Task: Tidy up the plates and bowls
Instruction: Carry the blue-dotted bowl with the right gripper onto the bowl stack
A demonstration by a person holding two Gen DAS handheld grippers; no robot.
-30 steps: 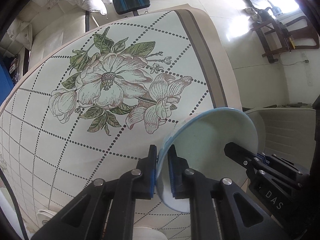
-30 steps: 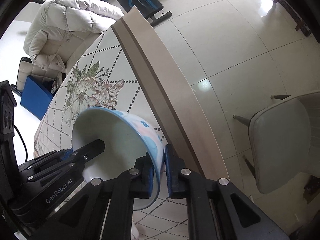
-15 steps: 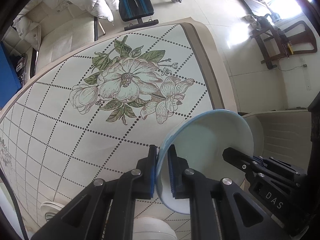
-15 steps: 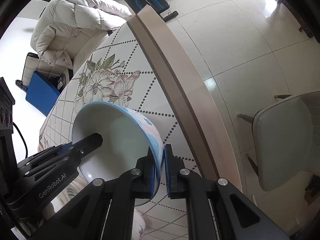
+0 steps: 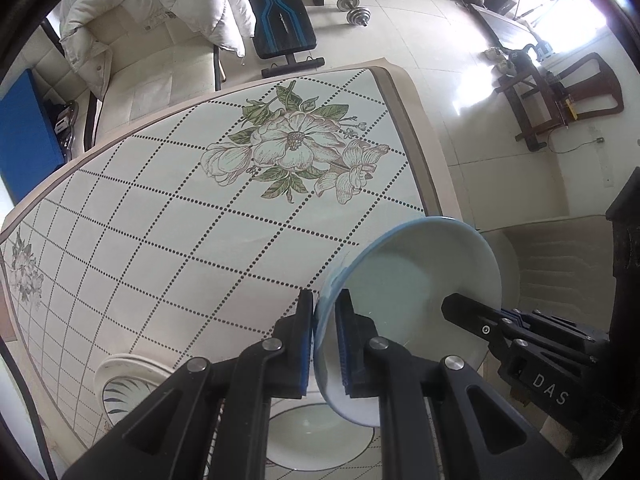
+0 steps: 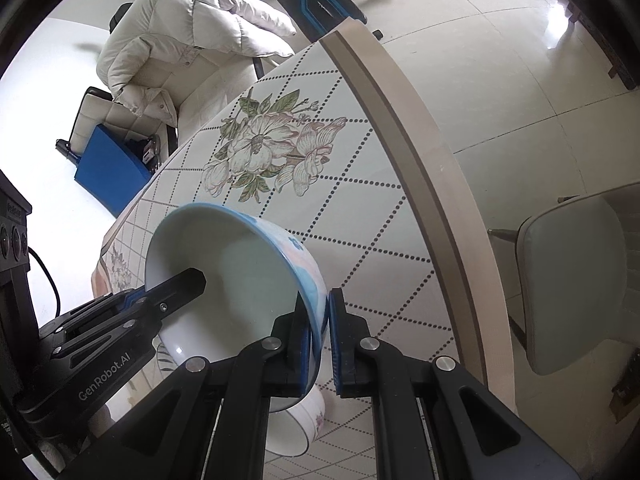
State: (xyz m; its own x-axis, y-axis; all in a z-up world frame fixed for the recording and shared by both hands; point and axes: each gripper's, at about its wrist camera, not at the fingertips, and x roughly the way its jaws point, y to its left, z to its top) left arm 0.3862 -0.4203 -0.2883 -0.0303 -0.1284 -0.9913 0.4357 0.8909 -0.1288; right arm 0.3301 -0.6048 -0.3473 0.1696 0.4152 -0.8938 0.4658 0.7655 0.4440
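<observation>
A pale bowl with a blue rim (image 5: 412, 292) hangs tilted above the flower-patterned table (image 5: 160, 220). My left gripper (image 5: 325, 336) is shut on its near rim, one pad inside and one outside. The right gripper (image 5: 472, 320) comes in from the right and holds the opposite rim. In the right wrist view the same bowl (image 6: 240, 276) shows blue and pink decoration outside, with my right gripper (image 6: 320, 336) shut on its rim and the left gripper (image 6: 180, 288) clamped on the far side. A white bowl (image 5: 320, 436) and a leaf-painted plate (image 5: 128, 384) rest on the table below.
A small white bowl with a floral band (image 6: 304, 428) stands under the held bowl. A padded chair (image 6: 572, 280) sits off the table's right edge. A white jacket on a sofa (image 5: 160, 12), a weight bench (image 5: 280, 12) and dumbbells (image 5: 354, 10) lie beyond the far edge.
Both grippers have risen with the bowl held between them, so the table looks farther away. The plate and the white bowl below have come into view.
</observation>
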